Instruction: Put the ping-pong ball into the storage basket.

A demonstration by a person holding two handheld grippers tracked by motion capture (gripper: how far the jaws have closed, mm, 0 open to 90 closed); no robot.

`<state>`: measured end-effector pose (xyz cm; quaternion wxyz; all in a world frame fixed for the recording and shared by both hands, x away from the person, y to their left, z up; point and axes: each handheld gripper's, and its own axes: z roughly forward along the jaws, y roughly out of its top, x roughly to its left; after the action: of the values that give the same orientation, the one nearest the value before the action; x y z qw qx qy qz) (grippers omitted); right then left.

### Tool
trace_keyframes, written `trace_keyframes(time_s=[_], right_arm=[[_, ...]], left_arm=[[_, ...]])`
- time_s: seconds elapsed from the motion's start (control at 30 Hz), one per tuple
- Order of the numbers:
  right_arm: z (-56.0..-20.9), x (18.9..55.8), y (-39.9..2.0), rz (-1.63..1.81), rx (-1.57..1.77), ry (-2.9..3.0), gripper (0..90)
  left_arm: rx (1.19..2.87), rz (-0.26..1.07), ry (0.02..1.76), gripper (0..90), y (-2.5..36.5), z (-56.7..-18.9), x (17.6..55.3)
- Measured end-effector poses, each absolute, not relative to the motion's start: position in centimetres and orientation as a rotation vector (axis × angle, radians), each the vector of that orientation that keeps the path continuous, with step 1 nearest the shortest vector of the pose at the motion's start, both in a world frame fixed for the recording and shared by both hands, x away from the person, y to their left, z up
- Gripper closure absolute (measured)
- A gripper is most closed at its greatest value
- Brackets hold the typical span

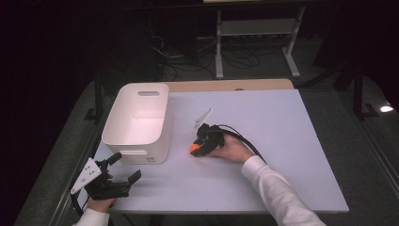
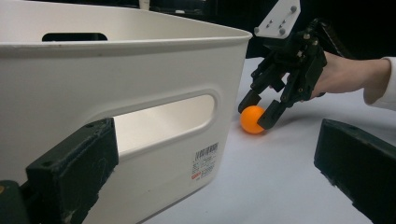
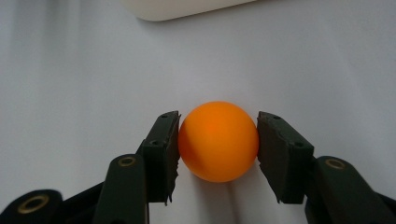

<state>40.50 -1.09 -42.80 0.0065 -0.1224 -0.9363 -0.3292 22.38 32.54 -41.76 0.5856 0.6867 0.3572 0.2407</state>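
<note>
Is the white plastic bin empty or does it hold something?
Empty, as far as visible: the white plastic bin shows a bare inner wall and floor in the high view.

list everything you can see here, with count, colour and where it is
small round orange ball: one, orange, on the table just right of the bin, between the right gripper's pads
white plastic bin with handle slots: one, white, on the left part of the table, open top, nothing visible inside
pale tabletop: one, pale grey-white with a wooden strip along the far edge
white metal frame: one, white, on the floor beyond the table, with dark cables beside it
right gripper: one, black, shut on the ball, held in the person's right hand
left gripper: one, black with a grey plate, open, at the table's near left corner, facing the bin
white sleeves: two, white, at the bottom edge
</note>
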Motion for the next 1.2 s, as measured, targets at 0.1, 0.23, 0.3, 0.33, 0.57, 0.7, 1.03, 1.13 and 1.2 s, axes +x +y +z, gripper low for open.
trace_keyframes(time_s=[0.1, 0.23, 0.3, 0.33, 0.57, 0.7, 1.03, 1.13, 1.2], right_arm=[[-42.6, 40.4, -1.1, -1.031, -0.381, -2.915, 49.5], [-42.3, 40.2, -1.1, -1.035, -0.357, -2.9, 49.5], [-42.0, 40.1, -1.2, -1.035, -0.373, -2.892, 49.5], [-42.0, 40.0, -1.2, -1.04, -0.369, -2.886, 49.5], [-41.4, 39.8, -1.3, -1.053, -0.358, -2.886, 49.5], [-40.7, 39.6, -1.4, -1.036, -0.368, -2.885, 49.5], [-39.4, 39.5, -1.8, -1.051, -0.341, -2.868, 49.6], [-39.0, 39.6, -1.9, -1.059, -0.333, -2.867, 49.5], [-38.6, 39.6, -2.0, -1.057, -0.338, -2.864, 49.5]], left_arm=[[1.594, 0.553, 0.836, 0.0, 32.5, -41.8, 22.4], [1.599, 0.557, 0.835, 0.0, 32.5, -41.8, 22.4], [1.599, 0.558, 0.836, 0.0, 32.5, -41.8, 22.4], [1.599, 0.557, 0.837, 0.0, 32.4, -41.8, 22.4], [1.599, 0.558, 0.834, 0.0, 32.4, -41.8, 22.5], [1.599, 0.56, 0.835, 0.0, 32.4, -41.8, 22.5], [1.599, 0.56, 0.837, 0.0, 32.4, -41.8, 22.5], [1.598, 0.56, 0.839, 0.0, 32.4, -41.9, 22.5], [1.599, 0.559, 0.838, 0.0, 32.4, -41.9, 22.5]])
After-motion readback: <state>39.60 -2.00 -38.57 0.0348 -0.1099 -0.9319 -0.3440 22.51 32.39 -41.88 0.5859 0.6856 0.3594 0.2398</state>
